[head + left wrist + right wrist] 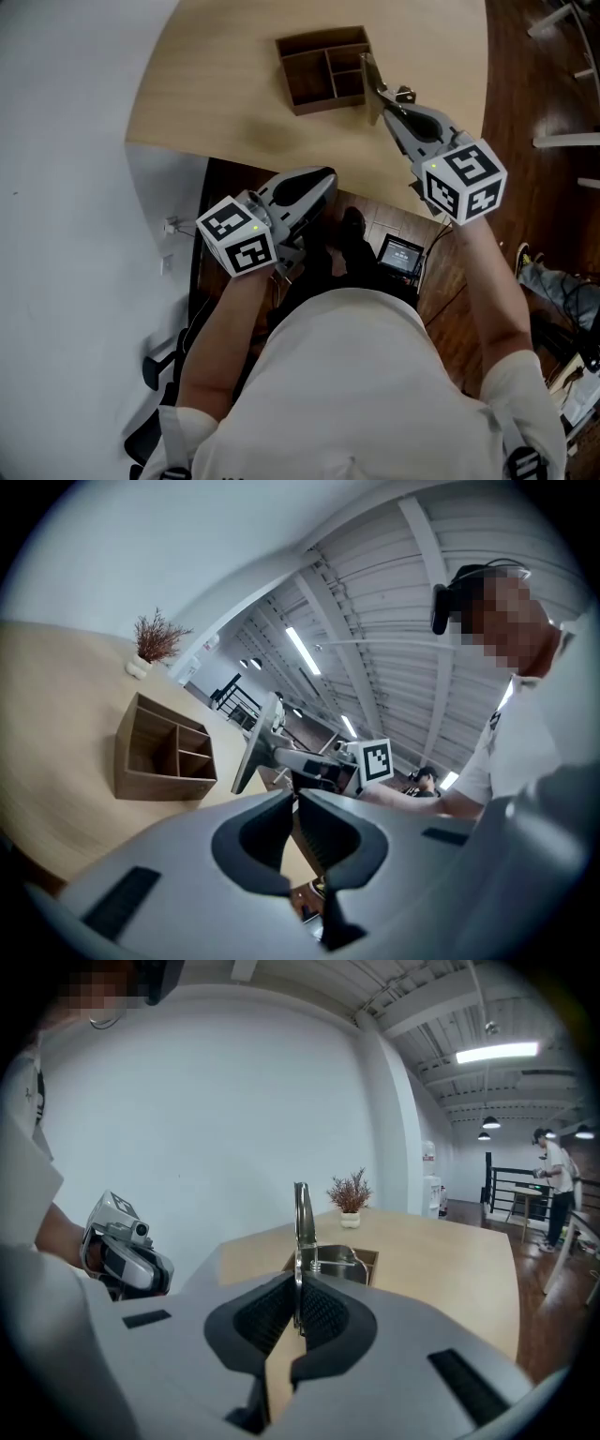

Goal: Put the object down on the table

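My right gripper (pixel 382 94) (pixel 298 1297) is shut on a thin flat board with a metal clip (pixel 371 82) (pixel 302 1213). The board stands on edge in the air over the tan table (pixel 234 103), close beside the right side of a brown wooden compartment box (pixel 323 67) (pixel 164 752). In the left gripper view the board (pixel 253 752) hangs right of the box. My left gripper (pixel 323 178) (pixel 295 803) is shut with nothing between its jaws. It hovers off the table's near edge, over the floor.
A small potted plant (pixel 155 639) (pixel 350 1194) stands on the far part of the table. A small screen device (pixel 400 253) lies on the dark wooden floor by the person's feet. White furniture legs (pixel 562 141) stand at the right. Another person (pixel 553 1176) is far off.
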Motion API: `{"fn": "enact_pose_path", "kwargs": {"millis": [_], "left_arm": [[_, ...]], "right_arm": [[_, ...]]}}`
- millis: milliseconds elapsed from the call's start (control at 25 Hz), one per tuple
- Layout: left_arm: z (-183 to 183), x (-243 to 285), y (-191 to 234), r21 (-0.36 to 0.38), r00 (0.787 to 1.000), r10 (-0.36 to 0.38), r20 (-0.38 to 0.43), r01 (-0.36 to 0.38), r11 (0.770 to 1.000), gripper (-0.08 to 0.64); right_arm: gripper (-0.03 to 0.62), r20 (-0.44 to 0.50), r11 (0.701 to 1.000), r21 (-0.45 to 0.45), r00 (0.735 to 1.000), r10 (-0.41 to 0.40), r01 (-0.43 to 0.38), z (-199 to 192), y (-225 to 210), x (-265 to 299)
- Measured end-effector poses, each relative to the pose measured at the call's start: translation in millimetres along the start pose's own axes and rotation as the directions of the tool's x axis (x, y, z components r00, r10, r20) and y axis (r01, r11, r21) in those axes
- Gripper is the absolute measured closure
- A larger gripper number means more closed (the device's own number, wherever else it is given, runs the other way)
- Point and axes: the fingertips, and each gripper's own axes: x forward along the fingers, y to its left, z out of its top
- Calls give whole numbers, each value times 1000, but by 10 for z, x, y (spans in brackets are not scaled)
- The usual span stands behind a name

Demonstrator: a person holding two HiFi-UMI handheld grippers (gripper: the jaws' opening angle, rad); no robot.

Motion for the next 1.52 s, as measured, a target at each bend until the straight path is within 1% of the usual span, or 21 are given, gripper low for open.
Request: {"fn": "enact_pose_path", "kwargs": {"millis": [200,360,560,680,920,1120,1400,1520], "left_arm": [[31,101,115,6,1000,3,-7,-3,1000,560],[66,201,292,5,1000,17,-8,-17,1000,560],[166,225,415,-4,999,28,25,-28,1000,560],[175,238,423,-11,999,27,24,-27,1000,560],[97,261,506,-36,1000,26,6,-25,999,560],[29,247,524,-42,999,33,-6,-33,999,560],[-6,253,514,-61,1000,27,-4,-27,998,560],[5,256,512,-63,1000,25,-5,-25,998,560]], "right_arm": [[589,-21,1000,-22,1000,7,-8,-13,-87,216],[589,-27,999,-24,999,21,-21,-24,-175,436],[589,-13,998,-52,999,33,-34,51,-161,678],[589,-16,997,-66,999,39,-40,57,-135,760],[589,-71,997,-68,997,33,-38,-177,-172,961],[589,-121,998,-58,993,-1,-6,-381,-244,1076],[589,-172,999,-36,985,-31,25,-516,-341,1146],[589,-187,1000,-17,982,-25,22,-551,-339,1172]]}}
